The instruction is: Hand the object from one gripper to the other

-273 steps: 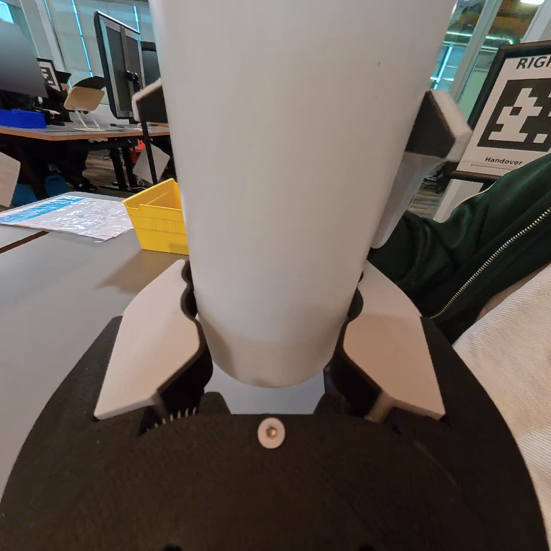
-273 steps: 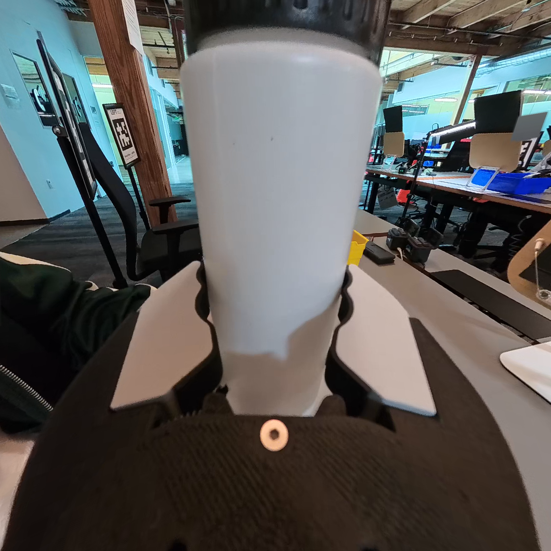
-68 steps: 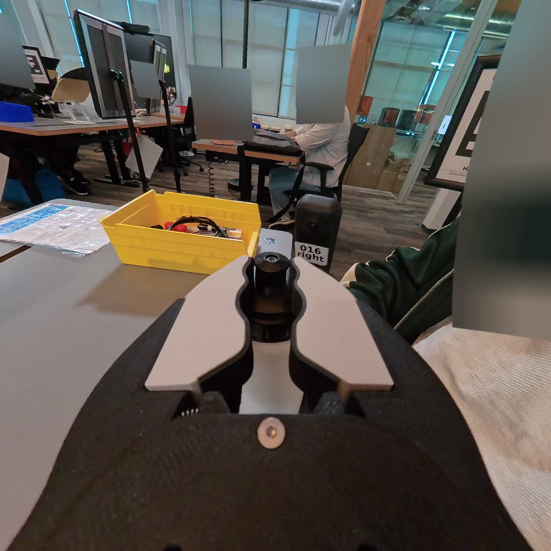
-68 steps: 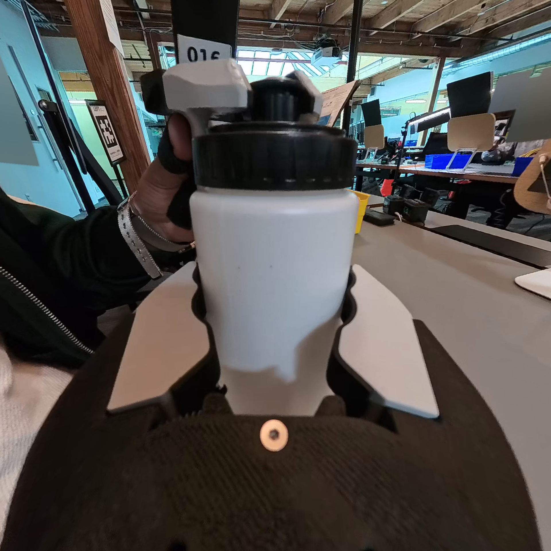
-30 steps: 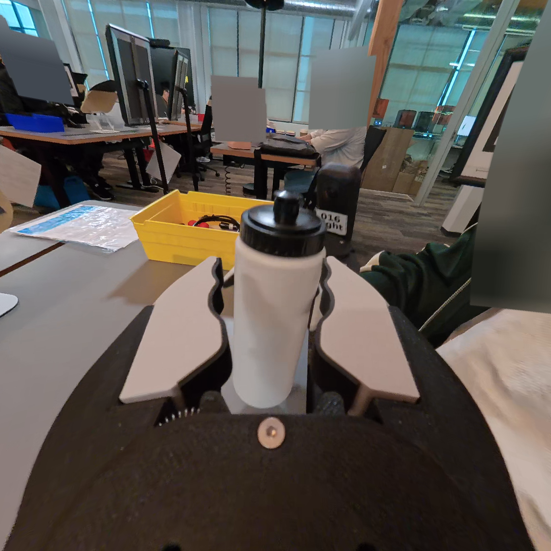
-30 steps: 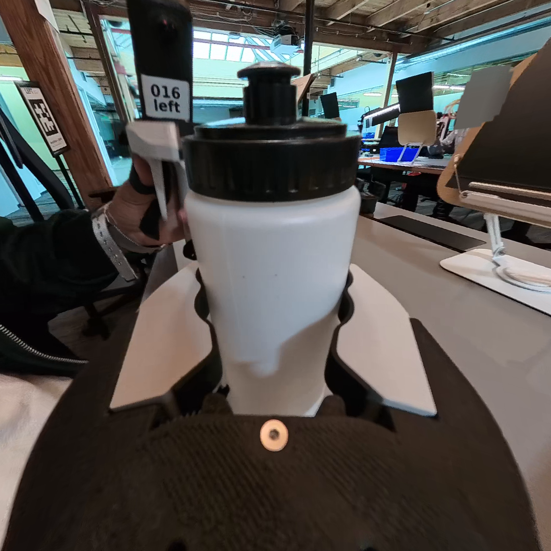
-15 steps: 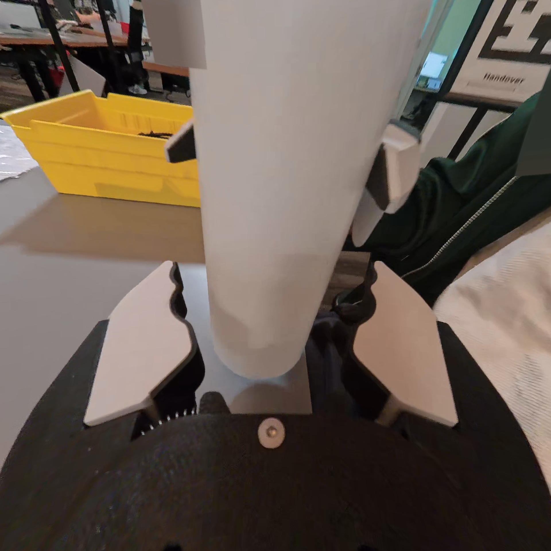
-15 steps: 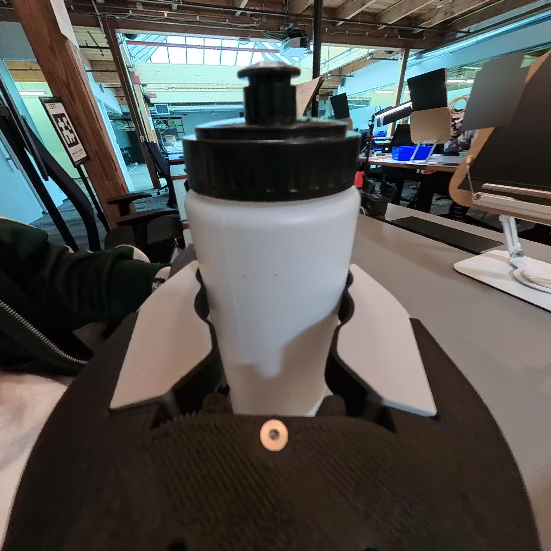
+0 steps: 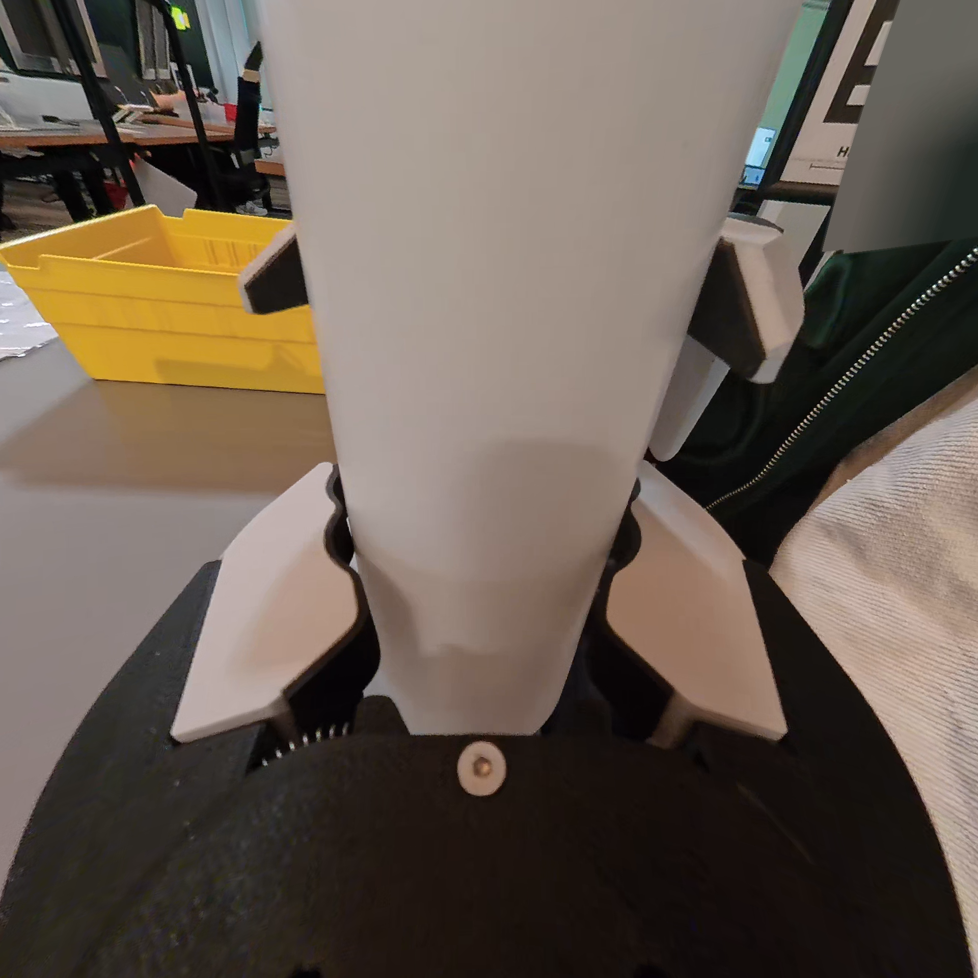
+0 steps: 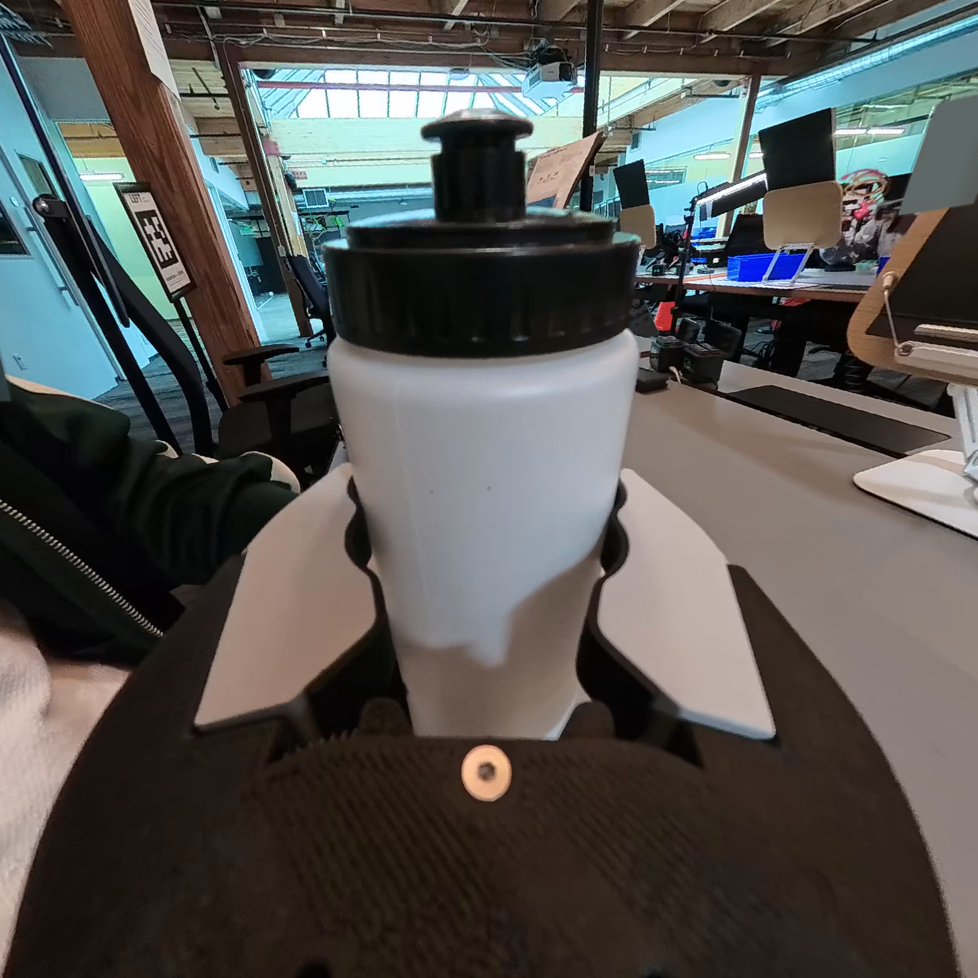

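Note:
A white bottle (image 10: pixel 481 476) with a black cap (image 10: pixel 479 288) stands upright between the fingers of my right gripper (image 10: pixel 487 503), which is shut on its body. In the left wrist view the bottle's white body (image 9: pixel 492 264) fills the middle. My left gripper (image 9: pixel 484 508) is shut on its lower end, with both jaws pressed against its sides. The right gripper's fingers (image 9: pixel 751 307) clamp the bottle farther up in that view. The cap is hidden in the left wrist view.
A yellow bin (image 9: pixel 159 307) sits on the grey table (image 9: pixel 132 503) to the left. A person's green jacket (image 9: pixel 847 370) is close on the right. A white stand base (image 10: pixel 921 487) and a black mat (image 10: pixel 836 418) lie on the table. Left tips to right tips: about 7 centimeters.
My left gripper has moved in onto the bottle's lower end and its jaws have closed from wide open to touching it. The right gripper has kept its hold.

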Available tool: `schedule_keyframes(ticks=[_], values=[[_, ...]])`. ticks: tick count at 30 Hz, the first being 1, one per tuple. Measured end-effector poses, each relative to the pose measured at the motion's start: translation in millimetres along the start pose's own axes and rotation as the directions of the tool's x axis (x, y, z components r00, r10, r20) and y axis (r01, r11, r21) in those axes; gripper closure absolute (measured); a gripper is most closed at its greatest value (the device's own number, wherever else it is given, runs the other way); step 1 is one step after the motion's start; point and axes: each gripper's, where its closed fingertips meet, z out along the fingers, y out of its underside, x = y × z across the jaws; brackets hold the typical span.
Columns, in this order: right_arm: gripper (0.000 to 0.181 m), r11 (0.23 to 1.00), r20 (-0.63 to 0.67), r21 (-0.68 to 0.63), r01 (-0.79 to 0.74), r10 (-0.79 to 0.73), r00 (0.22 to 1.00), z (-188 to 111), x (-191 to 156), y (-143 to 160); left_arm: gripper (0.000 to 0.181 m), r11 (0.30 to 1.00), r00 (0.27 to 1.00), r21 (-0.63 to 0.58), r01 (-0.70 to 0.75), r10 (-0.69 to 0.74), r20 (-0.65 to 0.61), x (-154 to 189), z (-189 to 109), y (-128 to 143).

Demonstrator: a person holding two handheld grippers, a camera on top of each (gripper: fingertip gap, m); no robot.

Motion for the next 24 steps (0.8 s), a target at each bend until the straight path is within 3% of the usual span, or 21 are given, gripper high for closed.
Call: schedule_keyframes(ticks=[14,24], values=[[0.093,1.000,-0.024,0.002,0.023,-0.023,0.999,-3,2,-7,0.092,0.992,0.997,0.122,-0.039,0.030,0.077,-3,-4,-13],[0.093,1.000,-0.019,0.006,0.017,-0.017,1.000,-2,1,-7,0.094,0.993,0.997,0.113,-0.026,0.018,0.069,-2,-4,-13]])
